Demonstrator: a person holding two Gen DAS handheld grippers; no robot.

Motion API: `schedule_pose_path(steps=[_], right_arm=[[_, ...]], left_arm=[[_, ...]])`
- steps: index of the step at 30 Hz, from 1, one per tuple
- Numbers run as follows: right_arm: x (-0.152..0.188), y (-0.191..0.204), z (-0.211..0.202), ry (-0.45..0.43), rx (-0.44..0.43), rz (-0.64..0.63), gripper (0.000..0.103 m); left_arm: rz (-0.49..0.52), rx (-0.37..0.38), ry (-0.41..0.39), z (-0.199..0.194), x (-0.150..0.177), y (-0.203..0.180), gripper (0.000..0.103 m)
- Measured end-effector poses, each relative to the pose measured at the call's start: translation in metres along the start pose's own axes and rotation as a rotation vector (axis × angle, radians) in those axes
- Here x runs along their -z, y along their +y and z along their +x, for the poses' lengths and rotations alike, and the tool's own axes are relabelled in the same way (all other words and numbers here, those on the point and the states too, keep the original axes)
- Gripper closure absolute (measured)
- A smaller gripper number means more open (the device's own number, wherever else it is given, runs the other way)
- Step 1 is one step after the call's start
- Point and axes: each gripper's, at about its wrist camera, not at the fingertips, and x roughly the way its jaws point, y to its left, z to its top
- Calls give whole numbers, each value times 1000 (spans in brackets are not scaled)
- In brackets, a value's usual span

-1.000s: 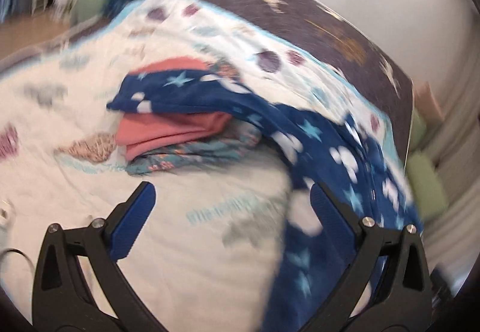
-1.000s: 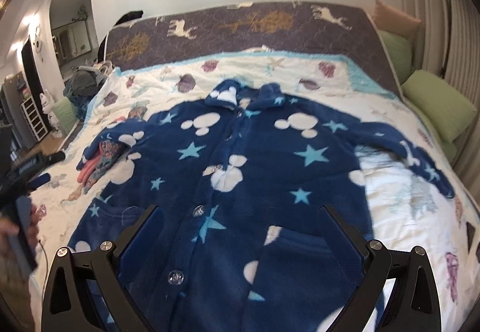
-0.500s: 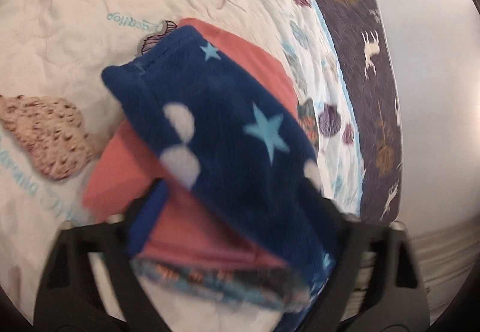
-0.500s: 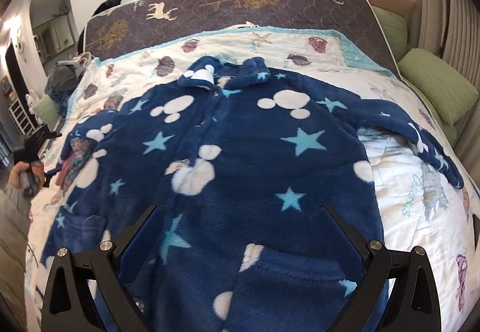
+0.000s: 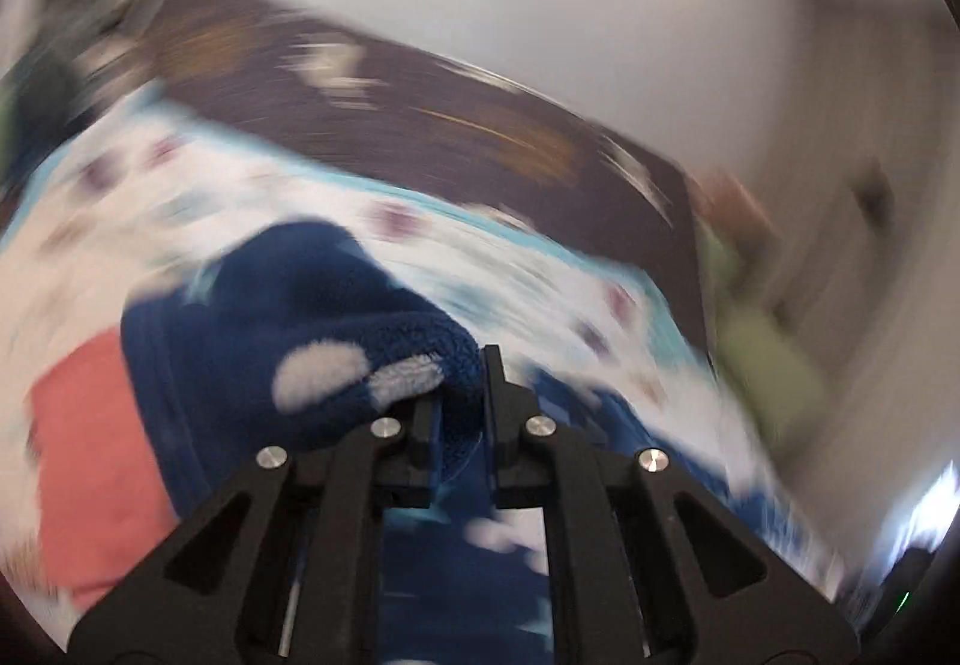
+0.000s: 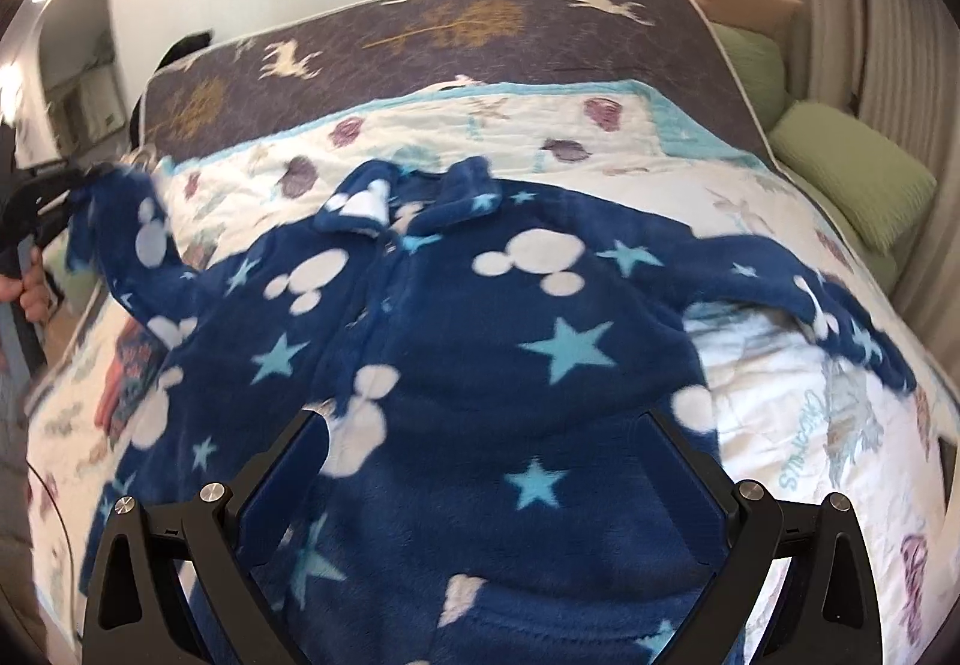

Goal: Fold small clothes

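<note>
A navy fleece jacket (image 6: 480,341) with stars and white mouse heads lies spread face up on the bed. My left gripper (image 5: 459,395) is shut on the cuff of its left sleeve (image 5: 336,329) and holds it lifted off the bed; it also shows in the right wrist view (image 6: 78,191) at the far left. My right gripper (image 6: 489,425) is open and empty, hovering over the jacket's lower front. The right sleeve (image 6: 810,293) lies stretched out on the quilt.
A folded pile with a coral garment (image 5: 90,443) lies on the white patterned quilt (image 6: 798,425) at the left edge of the bed. A brown deer-print cover (image 6: 480,29) lies at the head. Green cushions (image 6: 852,179) stand at the right.
My left gripper has shut on the left sleeve cuff and lifted it off the folded pile. My right gripper has moved closer over the jacket, still open.
</note>
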Motion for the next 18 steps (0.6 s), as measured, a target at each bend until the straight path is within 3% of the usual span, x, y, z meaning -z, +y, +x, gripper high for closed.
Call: schedule_pose_path(steps=[2,3,6,8,9,11,14,18], right_arm=[[-1,-16,0,5,-8,65,0],[-1,-24,0,11,-11,91,0],[-3,-50,5,56,-21,169,0],[-4,-59,9,77,-13,178,0],[-5,-62,10,83,-9,171,0],[-8,-64,13,86,-10,136,0],[-21,-55,22,82,-33,65,0],[-50,-34,41,85,-111,27,12]], left_arm=[[192,36,83,34,24,-69,92],[246,39,109,43,36,-86,92],[420,93,296,84,93,-137,74],[483,109,378,90,120,-149,59],[519,103,398,88,132,-154,57],[531,83,401,79,138,-151,52],[439,57,385,68,127,-131,41],[322,-25,335,54,106,-91,38]])
